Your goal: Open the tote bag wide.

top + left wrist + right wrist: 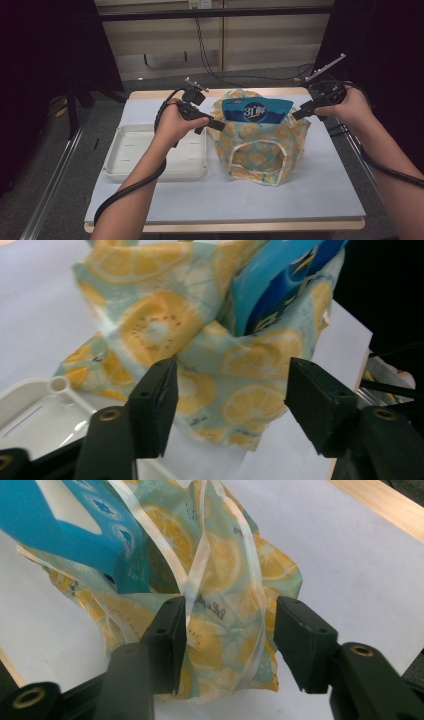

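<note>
A cloth bag [260, 145] printed with yellow lemon slices stands on the white table top, and a blue packet [256, 111] sticks up out of its mouth. My left gripper [214, 127] is at the bag's left upper edge. In the left gripper view its jaws [232, 385] stand open, with the bag [150, 330] and packet [280, 285] just beyond them. My right gripper [299, 115] is at the bag's right upper edge. Its jaws [230, 625] are open too, with the bag's fabric [220, 565] and white handle strap [197, 565] between them, not pinched.
An empty white plastic tray [125, 170] lies to the left of the bag, under my left forearm; its corner [35, 410] also appears in the left gripper view. The table's wooden edge [225, 226] runs along the front. Black cables trail from both grippers.
</note>
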